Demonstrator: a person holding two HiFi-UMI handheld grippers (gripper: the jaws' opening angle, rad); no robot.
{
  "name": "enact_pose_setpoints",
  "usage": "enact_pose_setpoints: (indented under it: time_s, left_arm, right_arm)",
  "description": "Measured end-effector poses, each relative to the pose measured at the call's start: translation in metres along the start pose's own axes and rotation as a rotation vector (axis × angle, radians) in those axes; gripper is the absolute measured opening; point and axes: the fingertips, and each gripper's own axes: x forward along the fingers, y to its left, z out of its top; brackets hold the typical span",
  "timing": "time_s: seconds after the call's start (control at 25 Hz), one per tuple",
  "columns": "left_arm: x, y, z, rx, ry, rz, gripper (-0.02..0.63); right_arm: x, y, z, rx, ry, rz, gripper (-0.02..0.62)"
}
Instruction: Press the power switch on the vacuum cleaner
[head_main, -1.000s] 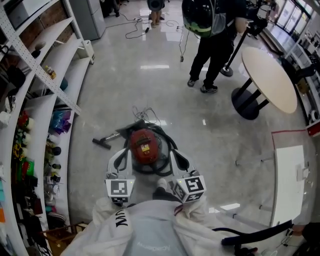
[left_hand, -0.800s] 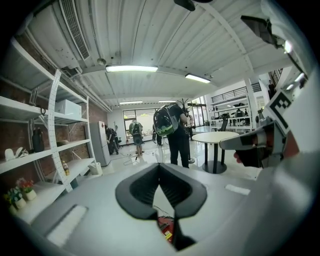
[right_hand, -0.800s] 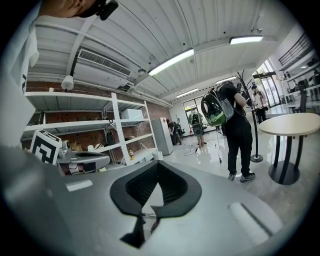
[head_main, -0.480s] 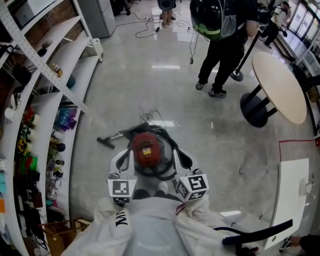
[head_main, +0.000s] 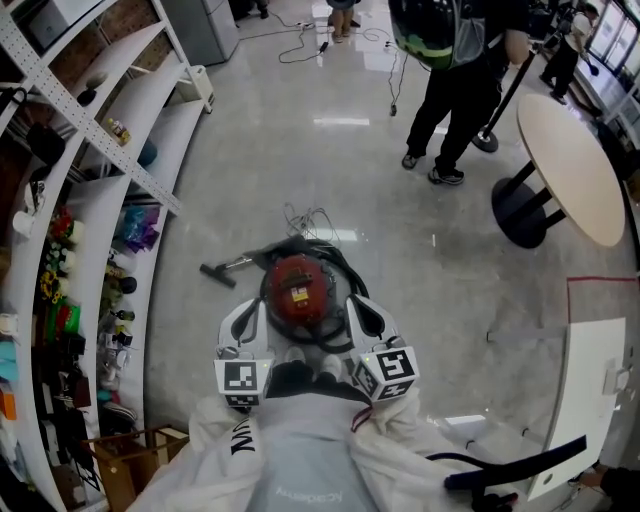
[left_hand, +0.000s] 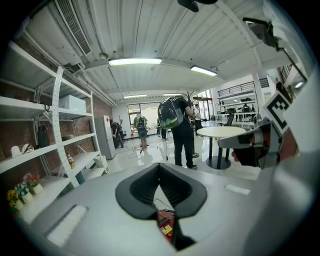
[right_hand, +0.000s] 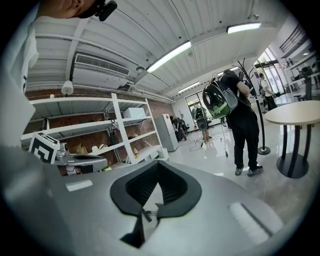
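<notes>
A red canister vacuum cleaner (head_main: 297, 288) sits on the shiny floor, ringed by its black hose (head_main: 343, 278), with its nozzle (head_main: 212, 272) lying to the left. My left gripper (head_main: 250, 308) hangs just left of the canister and my right gripper (head_main: 357, 303) just right of it, both above the floor and apart from it. Each gripper's jaws look closed, with nothing between them. Through the slit of the left gripper (left_hand: 159, 170) a strip of the red vacuum cleaner (left_hand: 165, 223) shows. The right gripper (right_hand: 158, 167) view shows only a bit of floor and cable.
White shelving (head_main: 90, 190) packed with small items runs along the left. A person (head_main: 450, 70) stands ahead beside a round table (head_main: 570, 165). A loose cable (head_main: 310, 218) lies beyond the vacuum cleaner. A white panel (head_main: 585, 370) lies at the right.
The head view has drifted, so the room slides down and right in the picture. Both grippers stay on either side of the vacuum cleaner, jaws unchanged.
</notes>
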Motion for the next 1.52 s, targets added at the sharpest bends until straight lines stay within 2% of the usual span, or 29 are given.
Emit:
enact_pose_setpoints:
  time_s: [0.4,0.64,0.92,1.36,1.52]
  left_arm:
    - [0.011,0.005,-0.034,-0.069,0.031,0.009,0.000]
    - [0.026,0.008,-0.054,-0.067,0.053,-0.009,0.000]
    - [0.042,0.018,-0.072,-0.109,0.053,-0.015,0.000]
    - [0.061,0.021,-0.130,-0.165,0.120,-0.056,0.000]
    - [0.073,0.019,-0.151,-0.144,0.136,-0.083,0.000]
  right_arm:
    - [0.013,0.002,-0.026,-0.009,0.093,0.002,0.000]
    - [0.025,-0.004,-0.043,-0.017,0.136,-0.019,0.000]
    - [0.044,-0.004,-0.065,-0.037,0.189,-0.019,0.000]
    - [0.078,0.007,-0.115,-0.034,0.271,-0.017,0.000]
    - [0.089,0.002,-0.136,-0.018,0.306,-0.042,0.000]
